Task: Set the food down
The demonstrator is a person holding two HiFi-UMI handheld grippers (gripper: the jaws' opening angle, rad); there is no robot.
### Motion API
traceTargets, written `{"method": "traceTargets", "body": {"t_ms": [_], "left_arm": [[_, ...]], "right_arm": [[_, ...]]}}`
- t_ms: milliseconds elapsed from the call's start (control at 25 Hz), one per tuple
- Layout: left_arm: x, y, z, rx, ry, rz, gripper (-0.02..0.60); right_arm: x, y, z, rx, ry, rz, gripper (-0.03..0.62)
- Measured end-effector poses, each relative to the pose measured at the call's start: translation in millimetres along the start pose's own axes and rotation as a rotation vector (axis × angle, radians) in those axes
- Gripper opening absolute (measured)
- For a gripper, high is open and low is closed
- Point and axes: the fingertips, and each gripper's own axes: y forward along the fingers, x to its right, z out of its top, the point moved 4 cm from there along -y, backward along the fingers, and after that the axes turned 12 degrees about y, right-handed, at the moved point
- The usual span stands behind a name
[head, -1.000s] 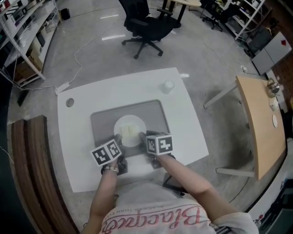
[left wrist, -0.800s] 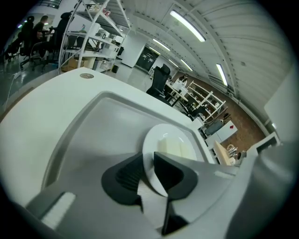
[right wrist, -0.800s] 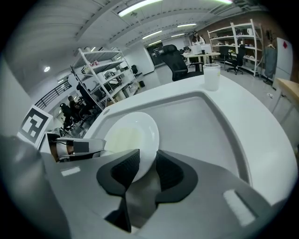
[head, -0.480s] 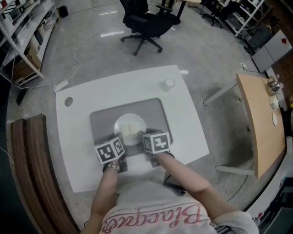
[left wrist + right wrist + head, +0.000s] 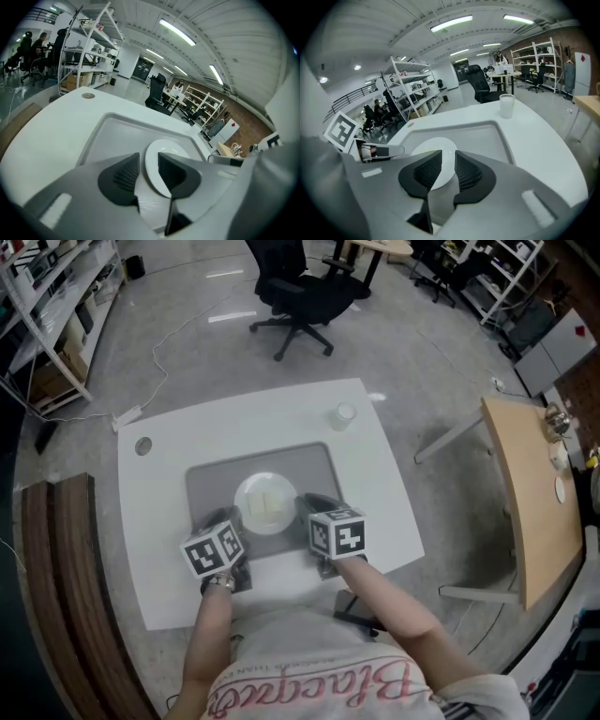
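Note:
A white plate [image 5: 265, 504] with pale slices of food [image 5: 269, 506] rests on the grey tray [image 5: 211, 482]. My left gripper [image 5: 225, 521] sits at the plate's near left. Its jaws are opening, and nothing is between them. My right gripper [image 5: 314, 507] is at the plate's near right. Its jaws are closing, with a gap and nothing in it. The left gripper view looks past the left gripper [image 5: 149, 168] to the plate [image 5: 169, 146] on the tray [image 5: 112, 131]. The right gripper view shows the right gripper [image 5: 449, 171] just short of the plate [image 5: 431, 147].
The tray lies on a white table [image 5: 178, 427] with a round hole [image 5: 142, 447] at its far left. A small white cup [image 5: 344, 414] stands at the far right, also in the right gripper view [image 5: 506, 105]. An office chair [image 5: 300, 292] stands beyond the table.
Both grippers have drawn a little outward from the plate's sides, the right one to the right, the left one to the left. The plate stays put on the tray.

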Motion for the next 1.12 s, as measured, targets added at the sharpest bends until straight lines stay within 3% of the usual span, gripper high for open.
{"method": "traceTargets", "body": {"t_ms": [120, 200, 320, 440, 640, 880, 1120], "left_arm": [[3.8, -15.1, 13.3, 0.070, 0.046, 0.002, 0.102], [8.9, -28.8, 26.5, 0.143, 0.137, 0.027, 0.081], [22.0, -51.6, 43.9, 0.250, 0.296, 0.066, 0.060], [36.9, -72.3, 53.3, 0.334, 0.384, 0.078, 0.052], [55.0, -101.6, 70.1, 0.484, 0.415, 0.087, 0.002], [75.4, -132.1, 79.8, 0.602, 0.456, 0.086, 0.000], [86.9, -159.6, 82.4, 0.711, 0.454, 0.009, 0.000]], "right_arm": [[-16.7, -20.5, 8.7, 0.052, -0.044, 0.117, 0.023], [-29.2, -34.7, 13.7, 0.091, -0.100, 0.183, 0.003], [-43.1, -56.9, 18.8, 0.151, -0.191, 0.214, 0.002], [-52.4, -77.4, 20.1, 0.199, -0.244, 0.236, 0.002], [-65.2, -110.9, 24.5, 0.296, -0.286, 0.276, 0.002], [-71.3, -142.7, 29.7, 0.419, -0.340, 0.329, 0.002], [-83.1, -157.2, 26.7, 0.475, -0.464, 0.302, 0.002]]}}
